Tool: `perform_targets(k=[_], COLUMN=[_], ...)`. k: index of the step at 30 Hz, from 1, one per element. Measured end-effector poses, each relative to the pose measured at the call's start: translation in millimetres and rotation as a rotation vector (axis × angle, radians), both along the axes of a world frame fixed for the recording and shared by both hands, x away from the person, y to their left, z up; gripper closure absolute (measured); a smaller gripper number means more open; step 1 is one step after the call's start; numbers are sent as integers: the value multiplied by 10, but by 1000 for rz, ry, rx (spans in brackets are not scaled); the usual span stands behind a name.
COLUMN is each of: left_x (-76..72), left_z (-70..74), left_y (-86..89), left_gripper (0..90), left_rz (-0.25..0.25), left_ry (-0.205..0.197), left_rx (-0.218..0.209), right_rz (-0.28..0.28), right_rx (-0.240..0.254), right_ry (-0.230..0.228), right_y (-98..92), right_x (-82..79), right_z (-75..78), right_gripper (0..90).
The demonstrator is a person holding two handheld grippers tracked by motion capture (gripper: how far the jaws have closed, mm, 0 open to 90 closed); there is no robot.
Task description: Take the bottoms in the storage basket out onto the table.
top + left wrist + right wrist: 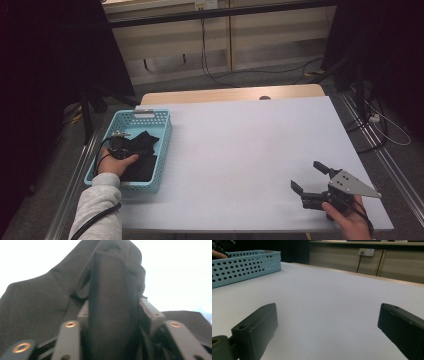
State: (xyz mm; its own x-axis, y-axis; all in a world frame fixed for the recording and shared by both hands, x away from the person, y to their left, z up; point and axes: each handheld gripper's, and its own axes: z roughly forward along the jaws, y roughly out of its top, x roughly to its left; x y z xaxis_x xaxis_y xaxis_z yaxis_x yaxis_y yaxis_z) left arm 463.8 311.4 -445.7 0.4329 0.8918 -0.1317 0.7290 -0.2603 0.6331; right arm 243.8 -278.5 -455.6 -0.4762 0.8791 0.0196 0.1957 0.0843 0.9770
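Here the left gripper [118,148] pinches black cloth [142,155].

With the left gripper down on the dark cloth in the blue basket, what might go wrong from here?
1. The left gripper has pinched only a fold of the dark cloth, so the cloth may slip free when lifted.
2. The cloth could drag on the basket wall and tip or slide the light basket.
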Motion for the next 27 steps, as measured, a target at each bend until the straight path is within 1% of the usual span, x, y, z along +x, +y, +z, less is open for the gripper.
perform_targets(k=[1, 2, 4, 5, 6, 8, 9, 10, 11, 13, 14, 15, 19, 20, 21, 23, 25, 26, 27], left_x=[3, 7, 15, 19, 24, 28, 30, 33, 36, 50, 57, 59, 78, 84, 90, 100, 107, 113, 117], left_z=[2, 0, 17, 16, 27, 29, 36, 44, 44, 59, 58, 59, 74, 80, 87, 88, 97, 101, 114], left_y=[-3, -10, -17, -35, -32, -43, -49, -57, -78, -89, -91, -91, -85, -89, -96, -103, -112, -114, -110], left_gripper=[606, 625, 645, 653, 659, 670, 675, 680, 683, 688, 690, 693, 699, 701, 701, 704, 707, 708, 710], left_rz=[7, 9, -8, 6, -3, 7, 13, 16, 24, 22, 28, 36, 23, 27, 32, 44, 47, 47, 53], left_ry=[4, 0, 19, 15, 31, 33, 43, 52, 46, 66, 66, 71, 81, 87, 93, 95, 100, 96, 101], left_rx=[-5, 0, 6, 2, 6, 9, 4, 9, 14, 16, 14, 3, 12, 11, 7, -18, -12, -8, -14], right_rz=[-1, -1, 0, 0, 0, 0, 0, -1, -1, -2, -2, -3, -2, -2, -3, -11, -16, -19, -20], right_rx=[0, 0, 0, 0, 0, -1, -1, -1, -2, -1, -1, -3, -2, -2, -1, 0, 2, 8, 6], right_ry=[0, 1, 0, -1, 0, 0, 0, 0, 0, -2, -1, 0, -1, 1, 2, -2, -8, -7, -6], right_y=[0, 1, 2, 4, 5, 6, 5, 5, 4, 1, -1, -3, -6, -8, -10, -16, -26, -26, -30], right_x=[0, 1, 4, 5, 6, 6, 6, 5, 5, 4, 4, 5, 4, 6, 8, 10, 7, 6, 8], right_z=[0, 0, -1, -1, -1, -1, -2, -1, -1, 2, 1, 0, 0, -2, -4, -2, 6, 8, 6], right_gripper=[18, 18, 18, 18, 18, 18, 18, 18, 18, 18, 18, 18, 18, 18, 18, 18, 19, 19, 19])
